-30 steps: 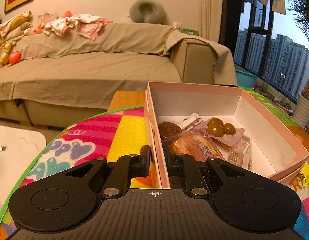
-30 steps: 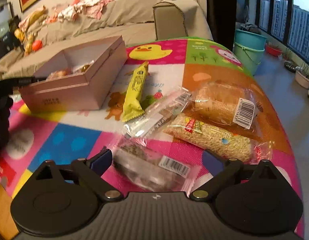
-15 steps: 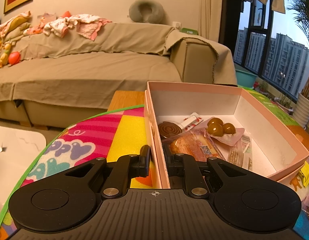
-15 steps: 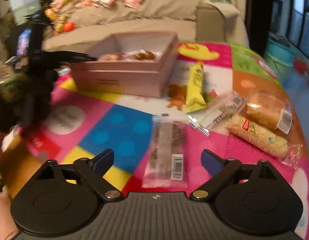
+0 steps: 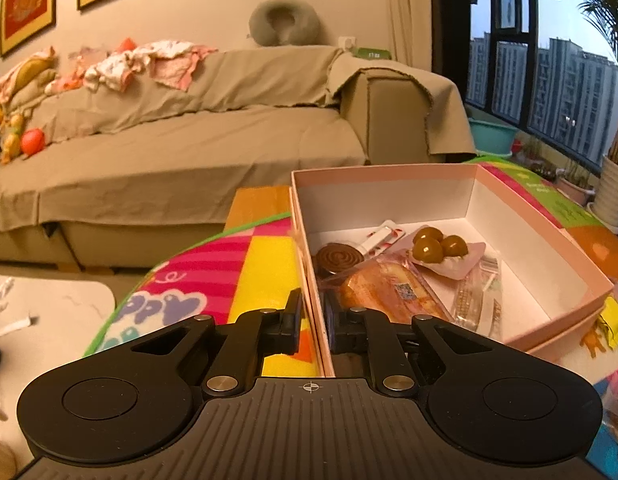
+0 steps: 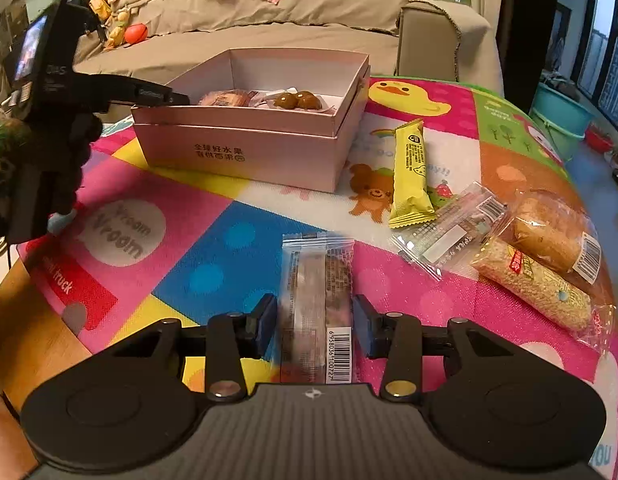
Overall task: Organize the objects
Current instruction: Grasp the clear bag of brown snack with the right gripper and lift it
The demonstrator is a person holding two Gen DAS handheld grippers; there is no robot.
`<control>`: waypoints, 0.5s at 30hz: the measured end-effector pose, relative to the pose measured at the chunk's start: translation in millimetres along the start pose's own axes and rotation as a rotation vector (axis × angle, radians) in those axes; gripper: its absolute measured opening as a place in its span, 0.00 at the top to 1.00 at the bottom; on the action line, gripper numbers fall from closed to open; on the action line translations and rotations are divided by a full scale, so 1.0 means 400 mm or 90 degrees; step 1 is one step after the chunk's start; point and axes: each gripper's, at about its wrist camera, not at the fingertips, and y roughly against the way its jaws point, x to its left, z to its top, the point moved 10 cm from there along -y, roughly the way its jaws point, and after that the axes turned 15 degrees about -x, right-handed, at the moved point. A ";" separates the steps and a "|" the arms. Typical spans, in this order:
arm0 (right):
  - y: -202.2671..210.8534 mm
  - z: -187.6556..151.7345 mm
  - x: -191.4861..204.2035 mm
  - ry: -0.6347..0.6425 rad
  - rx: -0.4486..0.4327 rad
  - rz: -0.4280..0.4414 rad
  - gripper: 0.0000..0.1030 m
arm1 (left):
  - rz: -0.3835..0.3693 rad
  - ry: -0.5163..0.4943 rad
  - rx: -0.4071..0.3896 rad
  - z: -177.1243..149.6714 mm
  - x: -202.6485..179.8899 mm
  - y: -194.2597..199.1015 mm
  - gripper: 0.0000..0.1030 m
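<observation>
The left claw (image 5: 311,318) is pinched shut on the near wall of the pink cardboard box (image 6: 269,148), holding it steady on the desk. The right claw (image 6: 315,326) is open around a clear plastic snack packet (image 6: 317,280) lying flat on the colourful play mat (image 6: 213,256). The packet looks light, crinkly and slippery, so squeeze its middle, not the thin edges.

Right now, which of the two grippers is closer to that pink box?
Left. The left gripper is clamped on the pink box at its near wall. The right gripper is well short of it, straddling a clear-wrapped snack bar on the mat.
</observation>
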 end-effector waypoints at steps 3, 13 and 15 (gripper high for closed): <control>-0.002 0.003 0.002 -0.016 0.004 0.001 0.62 | -0.006 0.011 -0.006 -0.003 0.000 0.001 0.87; 0.079 0.149 0.034 -0.016 -0.071 0.037 0.65 | -0.014 0.036 -0.020 -0.009 0.006 -0.001 0.87; 0.107 0.235 0.041 -0.003 -0.119 0.038 0.65 | -0.011 0.041 -0.023 -0.009 0.006 0.000 0.87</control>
